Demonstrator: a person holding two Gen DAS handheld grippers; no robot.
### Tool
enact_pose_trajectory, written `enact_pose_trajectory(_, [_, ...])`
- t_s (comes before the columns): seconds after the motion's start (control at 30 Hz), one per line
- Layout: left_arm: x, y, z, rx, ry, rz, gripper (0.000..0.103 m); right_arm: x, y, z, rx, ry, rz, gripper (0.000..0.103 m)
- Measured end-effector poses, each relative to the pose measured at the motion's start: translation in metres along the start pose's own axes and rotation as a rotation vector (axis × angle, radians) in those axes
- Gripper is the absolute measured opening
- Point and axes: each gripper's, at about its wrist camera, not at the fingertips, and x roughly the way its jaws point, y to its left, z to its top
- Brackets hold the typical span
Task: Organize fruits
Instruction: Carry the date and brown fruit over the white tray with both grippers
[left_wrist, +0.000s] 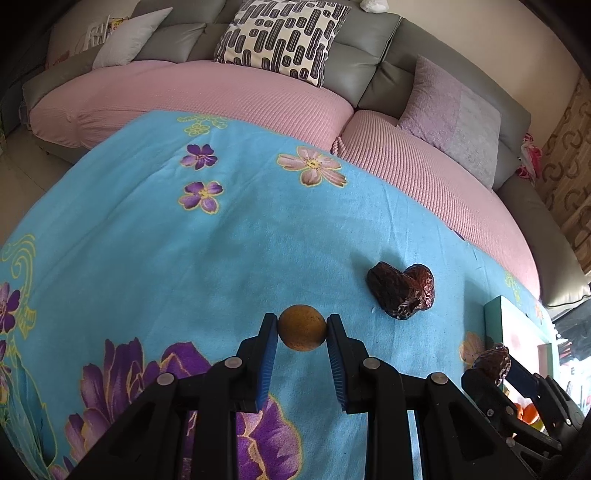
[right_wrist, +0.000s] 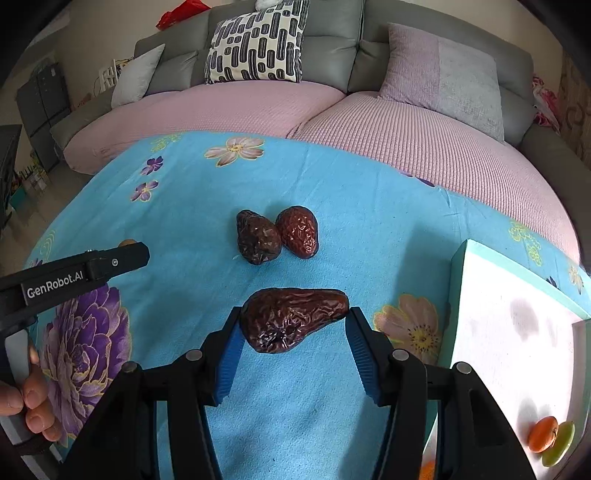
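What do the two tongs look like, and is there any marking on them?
Both tongs, left and right, have black angular frames, silver round rivets and blue ribbed pads. In the right wrist view, the left one's side carries white "GenRobot.AI" lettering. No cables or sleeves show.

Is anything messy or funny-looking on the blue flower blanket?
Nothing is spilled or broken. Two wrinkly dates just lie loose on the blanket, outside the white box. The wrinkles are normal for dried fruit.
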Motion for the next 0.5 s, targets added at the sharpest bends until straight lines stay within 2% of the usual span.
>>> enact_pose_trajectory(0.2, [-0.005, -0.015, -0.001, 0.024, -0.011, -0.021, 0.029, -0.025, -0.015, -0.002, 0.039, -0.032, -0.022, 0.057])
enact_pose_trajectory(0.5, [-0.008, -0.052, -0.008, 0.119, -0.011, -0.037, 0.029, -0.056, -0.05, -0.013, 0.132, -0.083, -0.041, 0.057])
